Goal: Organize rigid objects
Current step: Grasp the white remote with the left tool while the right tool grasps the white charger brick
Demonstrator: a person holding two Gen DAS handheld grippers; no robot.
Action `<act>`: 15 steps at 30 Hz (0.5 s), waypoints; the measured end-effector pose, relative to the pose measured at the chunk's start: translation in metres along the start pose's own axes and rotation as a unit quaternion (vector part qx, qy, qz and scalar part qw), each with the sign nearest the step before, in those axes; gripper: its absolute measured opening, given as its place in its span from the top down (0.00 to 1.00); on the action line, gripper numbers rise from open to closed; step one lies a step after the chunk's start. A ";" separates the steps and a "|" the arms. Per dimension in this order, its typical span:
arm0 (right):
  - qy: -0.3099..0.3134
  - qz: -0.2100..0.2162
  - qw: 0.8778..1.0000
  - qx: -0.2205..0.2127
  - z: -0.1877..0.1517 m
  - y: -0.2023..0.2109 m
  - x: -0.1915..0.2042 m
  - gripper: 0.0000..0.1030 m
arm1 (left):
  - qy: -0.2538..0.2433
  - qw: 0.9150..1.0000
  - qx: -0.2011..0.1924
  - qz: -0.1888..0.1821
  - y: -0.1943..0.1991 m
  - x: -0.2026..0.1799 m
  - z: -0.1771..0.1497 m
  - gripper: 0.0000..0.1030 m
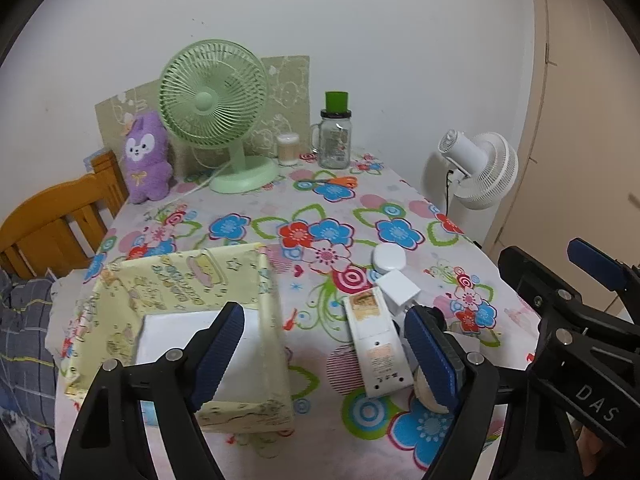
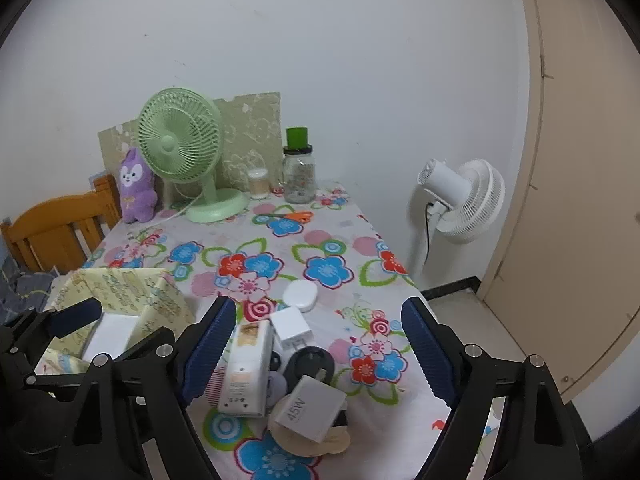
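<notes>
On the flowered worktop (image 2: 328,240): a yellow fabric box (image 1: 264,280) at left holding a white box (image 1: 176,340). Just right of it, a clustered white remote (image 2: 248,364), two chargers (image 2: 310,408) (image 2: 290,326), a round case (image 2: 300,295). My left fingers (image 1: 324,356) and right fingers (image 2: 316,352) both spread wide, empty, above them.

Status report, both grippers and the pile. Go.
Left gripper open, over the box edge. Right gripper open, above the pile: remote, 45W charger, white case. Nothing gripped, nothing blocking.
</notes>
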State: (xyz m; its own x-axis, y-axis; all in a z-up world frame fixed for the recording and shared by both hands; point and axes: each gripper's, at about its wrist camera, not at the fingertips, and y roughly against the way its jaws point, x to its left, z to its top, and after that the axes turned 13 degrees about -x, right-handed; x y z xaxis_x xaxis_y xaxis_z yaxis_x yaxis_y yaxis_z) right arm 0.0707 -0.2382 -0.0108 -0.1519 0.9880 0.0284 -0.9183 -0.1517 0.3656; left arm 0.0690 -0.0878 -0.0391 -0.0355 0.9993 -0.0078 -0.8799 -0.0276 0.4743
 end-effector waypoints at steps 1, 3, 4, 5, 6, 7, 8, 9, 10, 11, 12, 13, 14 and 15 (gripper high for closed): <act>0.000 -0.001 1.000 0.002 -0.001 -0.002 -0.002 0.16 | -0.001 1.000 0.001 -0.002 -0.003 -0.003 -0.001 0.18; -0.001 -0.003 1.000 0.004 -0.004 -0.006 -0.006 0.17 | -0.006 1.000 0.002 -0.007 -0.008 -0.009 -0.002 0.18; -0.002 -0.004 1.000 0.007 -0.005 -0.008 -0.009 0.17 | -0.008 1.000 0.001 -0.007 -0.010 -0.011 -0.002 0.18; -0.002 -0.005 1.000 0.008 -0.006 -0.010 -0.011 0.17 | -0.007 1.000 0.000 -0.008 -0.013 -0.014 -0.003 0.19; -0.002 -0.007 1.000 0.010 -0.007 -0.011 -0.013 0.18 | -0.006 1.000 0.002 -0.010 -0.015 -0.016 -0.004 0.18; -0.002 -0.009 1.000 0.011 -0.007 -0.012 -0.015 0.18 | -0.005 1.000 0.006 -0.014 -0.018 -0.018 -0.005 0.19; -0.001 -0.011 1.000 0.013 -0.008 -0.013 -0.017 0.18 | -0.004 1.000 0.010 -0.019 -0.021 -0.020 -0.005 0.19; -0.001 -0.013 1.000 0.014 -0.009 -0.015 -0.019 0.18 | -0.004 1.000 0.014 -0.022 -0.024 -0.023 -0.006 0.19; -0.001 -0.015 1.000 0.015 -0.011 -0.016 -0.021 0.18 | -0.005 1.000 0.016 -0.024 -0.027 -0.026 -0.007 0.19; -0.002 -0.017 1.000 0.016 -0.012 -0.017 -0.022 0.18 | -0.005 0.999 0.018 -0.026 -0.031 -0.029 -0.008 0.19; -0.005 -0.018 1.000 0.018 -0.013 -0.018 -0.025 0.18 | -0.004 0.999 0.020 -0.028 -0.033 -0.032 -0.008 0.19; -0.009 -0.020 1.000 0.020 -0.015 -0.020 -0.027 0.18 | -0.001 0.999 0.023 -0.030 -0.036 -0.034 -0.010 0.19; -0.013 -0.021 0.999 0.021 -0.016 -0.021 -0.030 0.18 | 0.003 0.999 0.027 -0.033 -0.040 -0.036 -0.011 0.19; -0.017 -0.022 0.999 0.023 -0.018 -0.023 -0.033 0.18 | 0.007 0.999 0.032 -0.035 -0.043 -0.038 -0.012 0.20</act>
State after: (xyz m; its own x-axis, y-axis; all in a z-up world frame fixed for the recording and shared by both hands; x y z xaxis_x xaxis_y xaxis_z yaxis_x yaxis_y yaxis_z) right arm 0.0900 -0.2677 -0.0364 -0.0976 0.9943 0.0424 -0.9058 -0.1064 0.4102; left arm 0.1024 -0.1251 -0.0692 0.0183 0.9984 -0.0543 -0.8489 0.0442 0.5267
